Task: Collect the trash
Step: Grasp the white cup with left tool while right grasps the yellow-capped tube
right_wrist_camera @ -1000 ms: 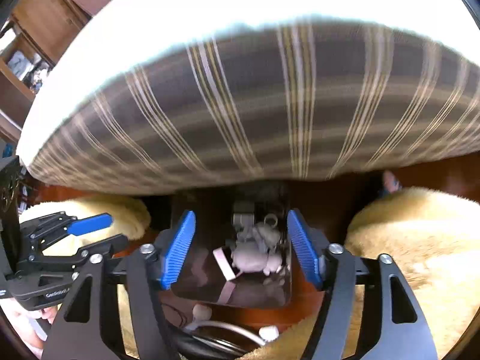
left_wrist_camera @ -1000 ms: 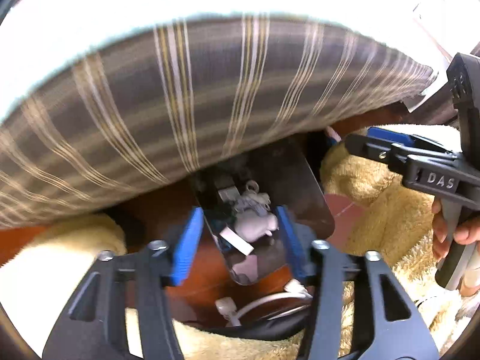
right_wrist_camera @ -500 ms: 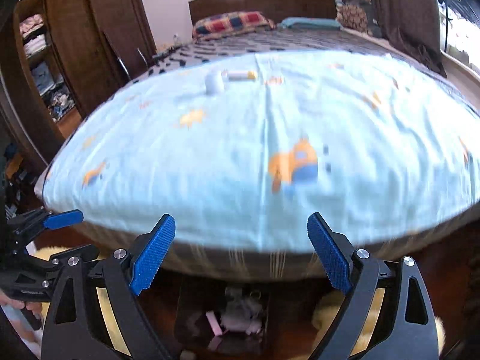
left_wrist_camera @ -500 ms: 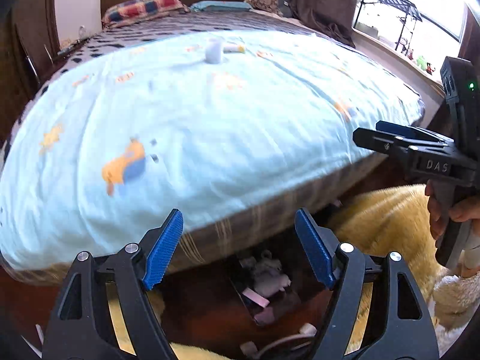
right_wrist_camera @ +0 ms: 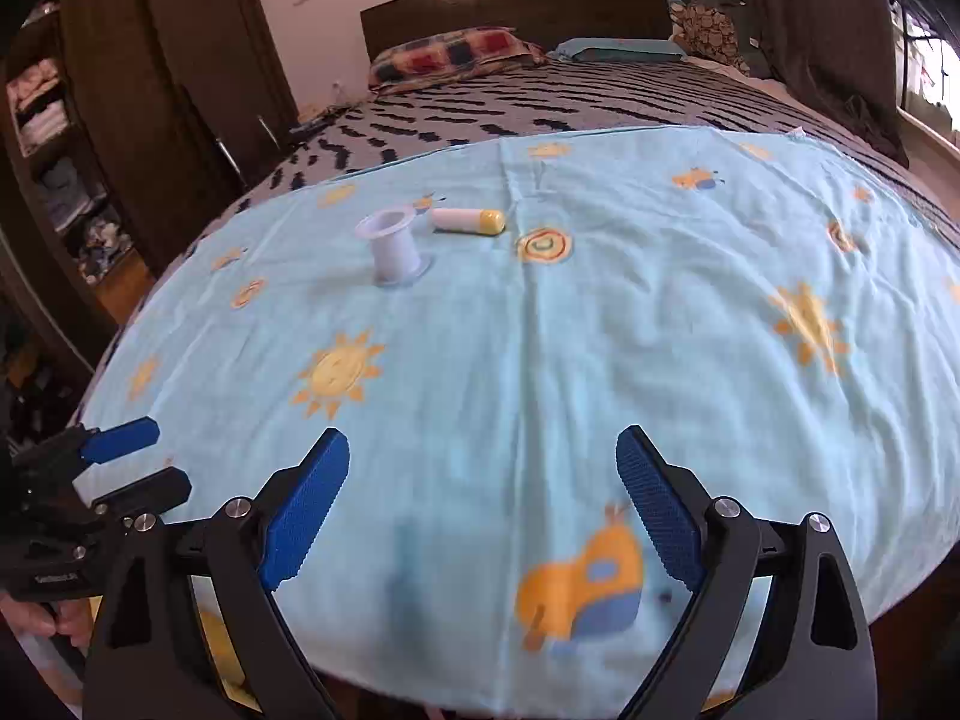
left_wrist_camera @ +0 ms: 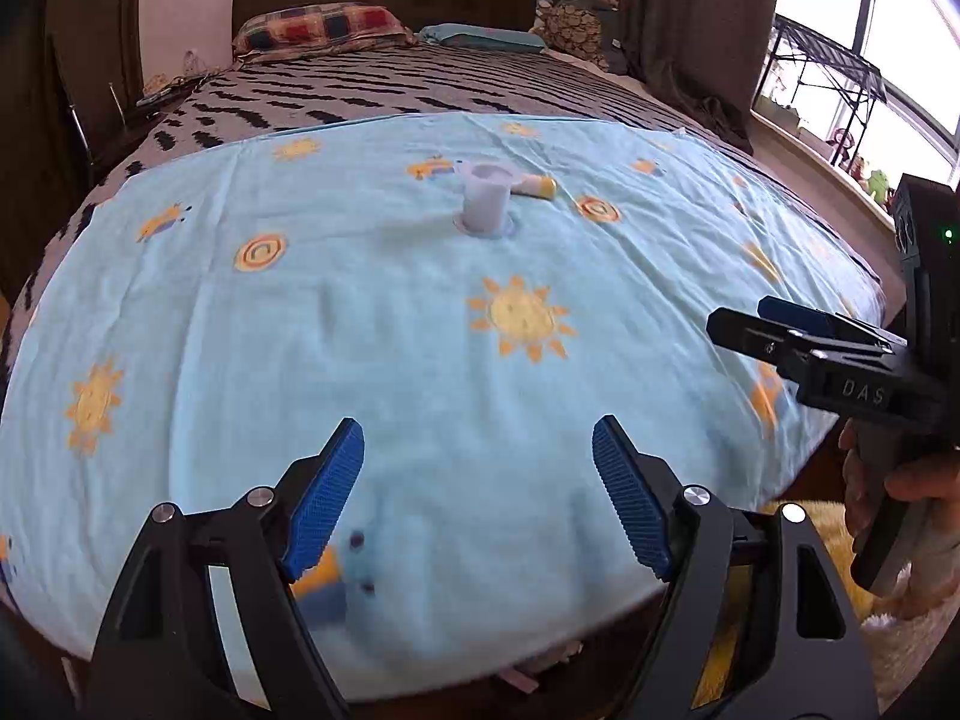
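Fingers first: spread wide on the left gripper [left_wrist_camera: 477,426], same on the right gripper [right_wrist_camera: 480,435], just been opening on both, nothing between the blue pads, gripping zilch. Hovering over the near edge of a light blue sun-print sheet [left_wrist_camera: 360,330].

Straight ahead of the left fingers and well apart from them: a whitish plastic spool [left_wrist_camera: 485,204], upright on one flange. Just beyond it, a touch to the right: a small white tube with a yellow cap [left_wrist_camera: 537,185], lying flat, long axis crosswise to the fingers, cap end to the right.

From the right fingers: also ahead and well apart, but off to the left.

So probably a job for the left gripper, already lined up dead on. Just needs a long reach forward over the sheet. For the tube, as aimed now, would pinch end to end. Better to turn the wrist and land the pads on the long sides.
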`<state>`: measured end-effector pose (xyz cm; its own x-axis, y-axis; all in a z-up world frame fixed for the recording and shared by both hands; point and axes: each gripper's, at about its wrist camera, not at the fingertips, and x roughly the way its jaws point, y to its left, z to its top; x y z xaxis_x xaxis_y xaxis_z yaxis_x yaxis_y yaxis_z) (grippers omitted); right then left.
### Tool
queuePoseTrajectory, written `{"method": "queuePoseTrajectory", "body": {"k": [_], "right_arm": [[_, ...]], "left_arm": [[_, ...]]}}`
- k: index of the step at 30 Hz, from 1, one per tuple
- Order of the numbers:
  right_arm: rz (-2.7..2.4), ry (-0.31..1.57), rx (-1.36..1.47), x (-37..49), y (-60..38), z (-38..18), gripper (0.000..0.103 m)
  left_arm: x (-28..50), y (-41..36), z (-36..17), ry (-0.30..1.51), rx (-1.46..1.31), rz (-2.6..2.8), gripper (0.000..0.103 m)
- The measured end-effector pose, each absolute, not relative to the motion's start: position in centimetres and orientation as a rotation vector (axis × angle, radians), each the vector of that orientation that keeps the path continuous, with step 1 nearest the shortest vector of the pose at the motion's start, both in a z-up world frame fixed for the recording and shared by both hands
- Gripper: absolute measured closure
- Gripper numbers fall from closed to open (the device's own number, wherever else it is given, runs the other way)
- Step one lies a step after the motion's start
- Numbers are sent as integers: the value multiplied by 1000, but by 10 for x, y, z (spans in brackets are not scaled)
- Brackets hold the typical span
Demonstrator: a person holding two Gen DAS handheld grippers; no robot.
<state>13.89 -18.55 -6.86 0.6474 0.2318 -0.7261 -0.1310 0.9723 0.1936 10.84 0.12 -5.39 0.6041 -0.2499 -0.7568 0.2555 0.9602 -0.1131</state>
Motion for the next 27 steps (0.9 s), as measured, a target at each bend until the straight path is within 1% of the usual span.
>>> {"method": "queuePoseTrajectory", "body": {"k": [4, 8, 10, 12, 27], "right_arm": [[154, 858, 90, 175, -185, -70, 12], [126, 874, 130, 205, -196, -71, 12], [115, 880, 158, 218, -202, -71, 12], [105, 881, 171, 229, -206, -70, 12], [73, 882, 215, 273, -224, -75, 12]], "left_arm": [[148, -10, -53, 878, 30, -264, 29], [184, -19, -57, 893, 31, -256, 30], [201, -23, -63, 906, 17, -267, 38], [219, -29, -69, 918, 12, -267, 41], [300, -65, -84, 909, 56, -234, 41]]}}
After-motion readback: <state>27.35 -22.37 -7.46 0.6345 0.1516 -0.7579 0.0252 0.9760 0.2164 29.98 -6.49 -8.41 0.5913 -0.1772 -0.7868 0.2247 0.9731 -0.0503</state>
